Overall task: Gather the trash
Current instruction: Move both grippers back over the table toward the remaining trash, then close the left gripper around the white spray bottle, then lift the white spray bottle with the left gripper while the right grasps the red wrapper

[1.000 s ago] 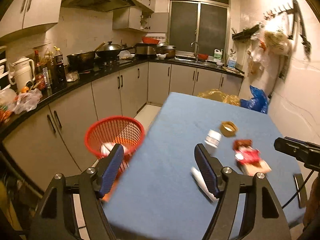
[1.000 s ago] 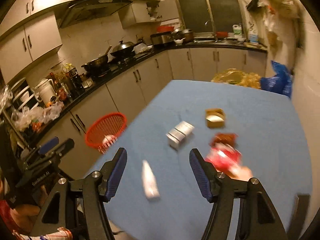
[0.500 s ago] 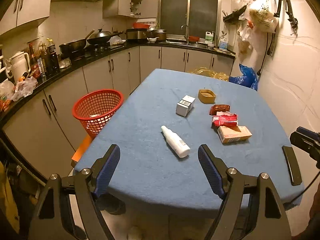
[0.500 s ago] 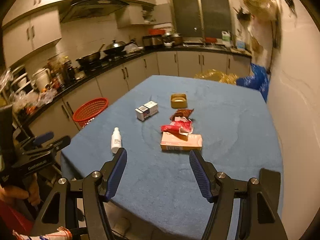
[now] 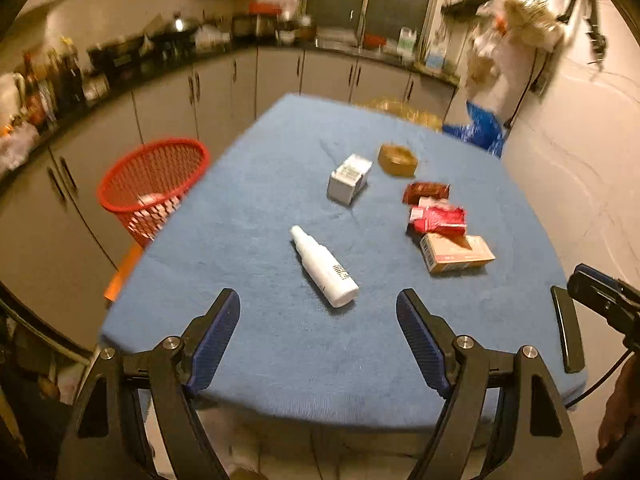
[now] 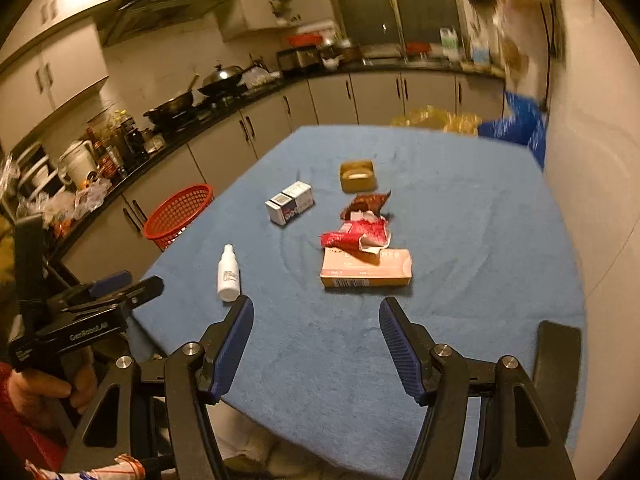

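Both tools stand with jaws wide apart and nothing between them: the left gripper [image 5: 318, 320] is aimed at the white bottle [image 5: 324, 267], and the right gripper [image 6: 316, 328] hangs before the orange carton [image 6: 366, 269]. Neither touches anything yet.

The trash lies on the blue table [image 6: 460, 208]. The bottle is on its side at the near left. The carton is near the middle, with a red wrapper [image 6: 356, 236] resting on its far edge. Behind that come a brown wrapper [image 6: 364, 202], a small white box [image 6: 290, 203] and a tan round container [image 6: 357, 176]. The red basket [image 5: 154, 184] stands off the table, just past its left edge, and something pale is already inside.

What could go wrong, in my opinion: the bottle is round and smooth, so if the pads close off-centre it may roll or squirt away toward the left edge, which is near. The red wrapper overlaps the carton, so lifting the carton would probably drag or drop the wrapper. The basket is lower than the table top, and a release made too early would put the piece on the floor.

About room: the right side and the far half of the table are open cloth. A dark flat object [image 5: 564, 332] lies at the near right corner, close to the edge, and the right tool could knock it. The two tools are side by side at the near edge, so crossing paths is a risk.
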{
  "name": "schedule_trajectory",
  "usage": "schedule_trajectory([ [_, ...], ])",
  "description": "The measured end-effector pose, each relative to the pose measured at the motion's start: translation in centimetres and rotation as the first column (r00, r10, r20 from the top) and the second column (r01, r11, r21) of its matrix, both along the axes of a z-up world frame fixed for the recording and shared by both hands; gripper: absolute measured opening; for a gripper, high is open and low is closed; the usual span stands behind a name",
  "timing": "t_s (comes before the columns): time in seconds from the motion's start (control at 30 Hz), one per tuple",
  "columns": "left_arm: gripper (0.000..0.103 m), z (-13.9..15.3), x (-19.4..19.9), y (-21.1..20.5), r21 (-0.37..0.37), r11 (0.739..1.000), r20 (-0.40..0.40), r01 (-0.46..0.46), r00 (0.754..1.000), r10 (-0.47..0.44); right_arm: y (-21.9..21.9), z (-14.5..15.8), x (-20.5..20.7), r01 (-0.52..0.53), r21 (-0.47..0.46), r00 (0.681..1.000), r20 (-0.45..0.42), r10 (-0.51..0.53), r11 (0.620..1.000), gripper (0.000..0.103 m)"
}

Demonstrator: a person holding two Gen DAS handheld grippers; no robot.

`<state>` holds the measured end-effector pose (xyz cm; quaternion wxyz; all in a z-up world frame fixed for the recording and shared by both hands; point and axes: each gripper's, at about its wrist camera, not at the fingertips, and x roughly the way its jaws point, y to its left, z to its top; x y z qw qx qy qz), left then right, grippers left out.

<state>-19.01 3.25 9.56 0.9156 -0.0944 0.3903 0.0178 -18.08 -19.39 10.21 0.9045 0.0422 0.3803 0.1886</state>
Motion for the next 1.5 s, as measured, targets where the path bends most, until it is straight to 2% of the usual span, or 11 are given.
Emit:
schedule_trajectory([
  [0.17, 0.079, -1.4, 5.2, 0.9, -0.085, 0.996, -0.106, -0.006, 0.994, -0.003, -0.5, -0.6, 4.3, 0.029, 0.072, 0.997, -0.075, -0.024, 0.997, 0.07],
  [0.37, 0.079, -3.3, 8.9, 0.5, -0.071, 0.997, -0.195, -0.012, 0.981, -0.002, -0.2, -1.2, 10.1, 0.016, 0.106, 0.992, -0.126, -0.002, 0.994, 0.069],
  [0.53, 0.079, -4.4, 10.6, 0.3, -0.059, 0.998, -0.221, -0.009, 0.975, -0.004, -0.2, -2.9, 15.0, 0.009, 0.047, 0.985, -0.171, -0.001, 0.999, 0.059],
  [0.67, 0.079, -5.3, 11.4, 0.5, -0.047, 0.999, -0.244, -0.011, 0.97, -0.001, 0.5, -4.5, 17.6, -0.021, 0.024, 0.976, -0.214, 0.026, 0.999, 0.057],
  [0.73, 0.079, -5.6, 11.6, 0.7, -0.037, 0.999, -0.251, -0.02, 0.968, 0.01, 0.4, -5.8, 19.0, -0.018, 0.023, 0.968, -0.25, 0.023, 1.0, 0.045],
  [0.83, 0.079, -6.1, 11.6, 0.9, -0.038, 0.999, -0.247, -0.015, 0.969, 0.005, 0.5, -7.2, 20.2, -0.021, -0.002, 0.96, -0.28, 0.02, 1.0, 0.037],
  [0.9, 0.075, -6.6, 11.4, 0.9, -0.029, 1.0, -0.249, -0.006, 0.969, -0.002, 0.8, -7.8, 20.4, -0.036, -0.005, 0.956, -0.293, 0.033, 0.999, 0.035],
  [0.97, 0.055, -7.1, 11.4, 0.7, -0.026, 1.0, -0.256, 0.004, 0.967, -0.01, 1.3, -8.4, 20.4, -0.055, -0.021, 0.953, -0.3, 0.046, 0.998, 0.023],
  [1.03, 0.044, -7.7, 11.4, 0.7, -0.037, 0.999, -0.268, 0.014, 0.963, -0.024, 1.9, -8.6, 20.3, -0.065, -0.038, 0.953, -0.299, 0.051, 0.997, 0.007],
  [1.1, 0.031, -7.9, 11.3, 0.5, -0.022, 0.999, -0.263, 0.025, 0.964, -0.03, 2.2, -8.2, 19.9, -0.069, -0.026, 0.956, -0.287, 0.059, 0.997, 0.006],
  [1.5, 0.029, -5.6, 10.7, 0.7, 0.018, 0.999, -0.176, 0.049, 0.983, -0.045, 3.4, -5.0, 16.8, -0.064, 0.016, 0.978, -0.198, 0.066, 0.998, 0.005],
])
